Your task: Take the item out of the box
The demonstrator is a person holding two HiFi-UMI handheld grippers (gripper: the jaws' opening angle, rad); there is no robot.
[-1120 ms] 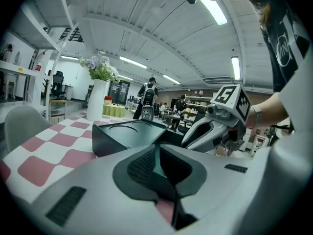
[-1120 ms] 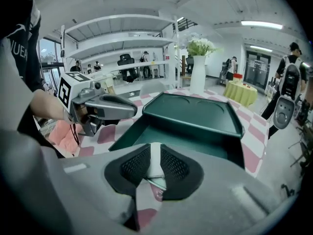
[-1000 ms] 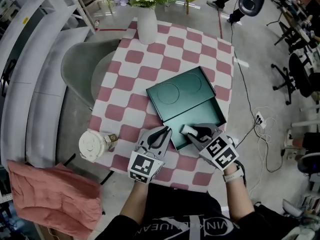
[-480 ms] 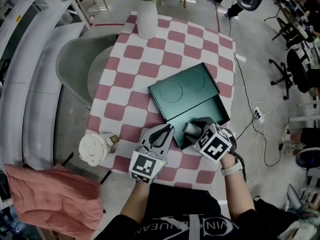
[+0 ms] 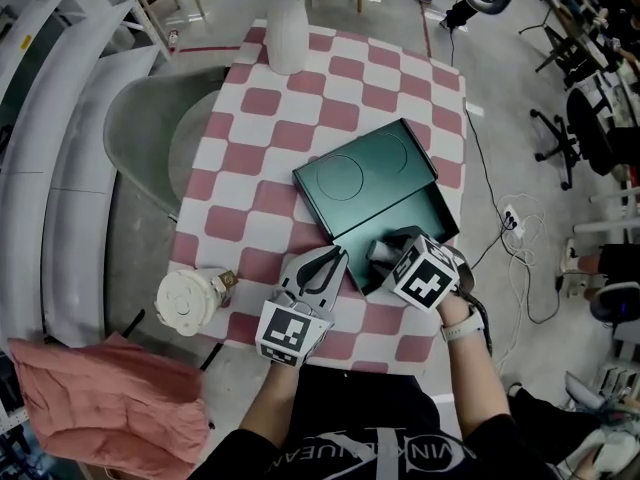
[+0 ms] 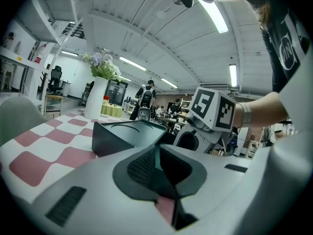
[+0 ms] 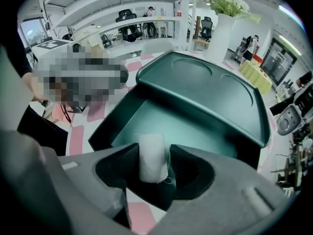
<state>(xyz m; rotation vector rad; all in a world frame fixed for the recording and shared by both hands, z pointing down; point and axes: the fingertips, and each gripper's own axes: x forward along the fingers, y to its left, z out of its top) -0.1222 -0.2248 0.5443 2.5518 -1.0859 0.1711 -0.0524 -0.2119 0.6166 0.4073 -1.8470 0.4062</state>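
Roll (image 7: 150, 153) stands upright in box (image 7: 168, 119), between just-opened, wide, ungripping jaws of right gripper (image 7: 152, 164); left gripper (image 5: 324, 265) closed, empty, outside box.

Checked pink-and-white table (image 5: 262, 168) on grey floor (image 5: 520, 88); grey chair (image 5: 150, 138) alongside; perhaps office chairs (image 5: 590, 138) beyond.

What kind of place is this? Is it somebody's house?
Probably not a house. It looks like a big lab or workshop office. There are rolling office chairs, a power strip with cables on the bare floor, and long ceiling lights.
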